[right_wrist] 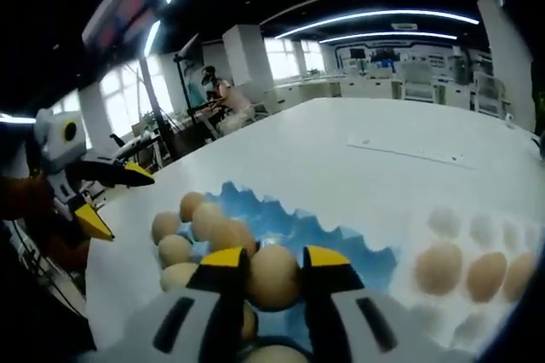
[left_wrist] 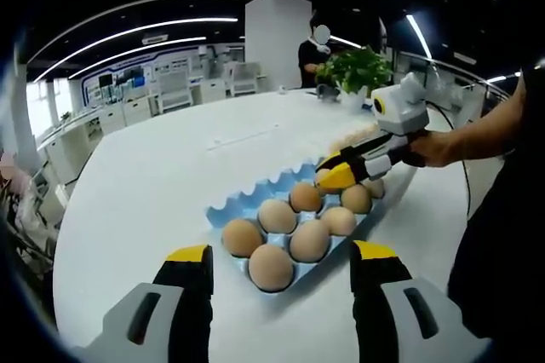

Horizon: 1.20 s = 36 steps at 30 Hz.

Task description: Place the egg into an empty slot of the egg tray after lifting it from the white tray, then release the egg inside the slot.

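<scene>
Right hand-held gripper [right_wrist: 266, 271] clamping egg [right_wrist: 272, 278] over blue egg tray [right_wrist: 358, 254] | left hand-held gripper [left_wrist: 281, 262] spread, level, empty

You work under long ceiling light strips [left_wrist: 145, 32] that curve across a dark ceiling, bent by the fisheye. They light the white table [left_wrist: 170, 167] evenly and brightly, with only soft, faint shadows under the blue egg tray [left_wrist: 234, 210]. In the left gripper view the picture is fairly sharp near you and softens toward the far room. In the right gripper view your windows [right_wrist: 285, 56] blow out at the far side, the white tray [right_wrist: 443, 312] at the right washes pale against the table, and the near edge blurs strongly. Straight lines bow near both edges.
</scene>
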Each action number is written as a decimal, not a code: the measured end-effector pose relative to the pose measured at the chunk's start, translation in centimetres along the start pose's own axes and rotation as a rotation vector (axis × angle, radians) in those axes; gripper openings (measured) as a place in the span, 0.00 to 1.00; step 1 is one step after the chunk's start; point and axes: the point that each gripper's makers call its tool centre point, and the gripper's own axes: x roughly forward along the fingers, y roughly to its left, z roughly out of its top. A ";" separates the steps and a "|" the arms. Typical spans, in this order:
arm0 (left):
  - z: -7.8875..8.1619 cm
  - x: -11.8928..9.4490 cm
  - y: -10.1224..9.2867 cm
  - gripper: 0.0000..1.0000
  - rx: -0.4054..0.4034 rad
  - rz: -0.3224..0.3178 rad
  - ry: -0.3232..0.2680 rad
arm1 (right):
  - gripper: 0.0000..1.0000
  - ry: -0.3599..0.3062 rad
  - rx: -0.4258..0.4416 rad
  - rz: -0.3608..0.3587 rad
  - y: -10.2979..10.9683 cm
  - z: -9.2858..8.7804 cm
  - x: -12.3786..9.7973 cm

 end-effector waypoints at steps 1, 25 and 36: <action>0.0 0.0 0.0 0.66 0.000 0.000 0.000 | 0.28 -0.002 0.002 0.001 0.0 0.0 0.0; 0.3 0.1 0.0 0.65 0.005 -0.009 -0.009 | 0.49 -0.141 -0.046 0.002 -1.0 1.7 -3.4; 0.3 0.0 -0.1 0.65 0.007 -0.008 -0.007 | 0.66 -0.140 -0.048 -0.012 -1.5 0.7 -4.3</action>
